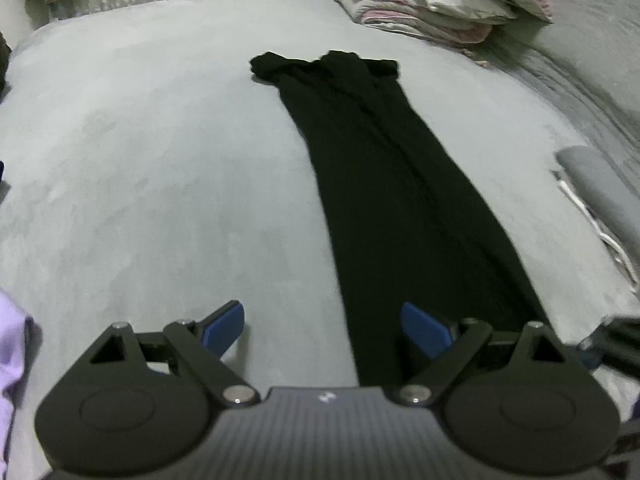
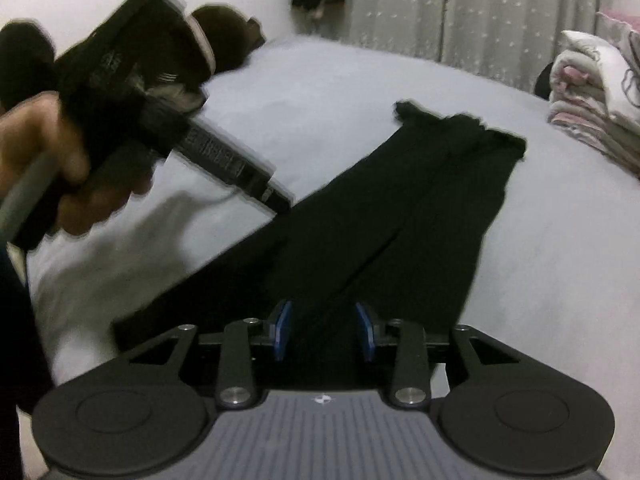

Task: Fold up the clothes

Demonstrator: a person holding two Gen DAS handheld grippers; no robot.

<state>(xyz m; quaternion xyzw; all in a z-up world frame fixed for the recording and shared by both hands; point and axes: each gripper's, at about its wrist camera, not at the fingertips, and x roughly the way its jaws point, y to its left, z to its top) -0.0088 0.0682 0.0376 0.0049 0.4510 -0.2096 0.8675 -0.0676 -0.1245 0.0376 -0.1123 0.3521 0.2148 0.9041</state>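
With the long black garment [image 1: 384,184] lying as a narrow strip on the bed [image 1: 160,160] ahead of both fingers, left gripper [image 1: 322,330] wide open, right gripper [image 2: 324,334] part-open, both empty, each should pinch a near-end corner squarely.

Grey bed [image 1: 160,152]: black garment [image 1: 400,184] flat, bedding pile [image 1: 432,4].

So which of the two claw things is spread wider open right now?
The left gripper: its blue pads stand far apart, one over bare bedcover. The right gripper is open more narrowly above the black garment.
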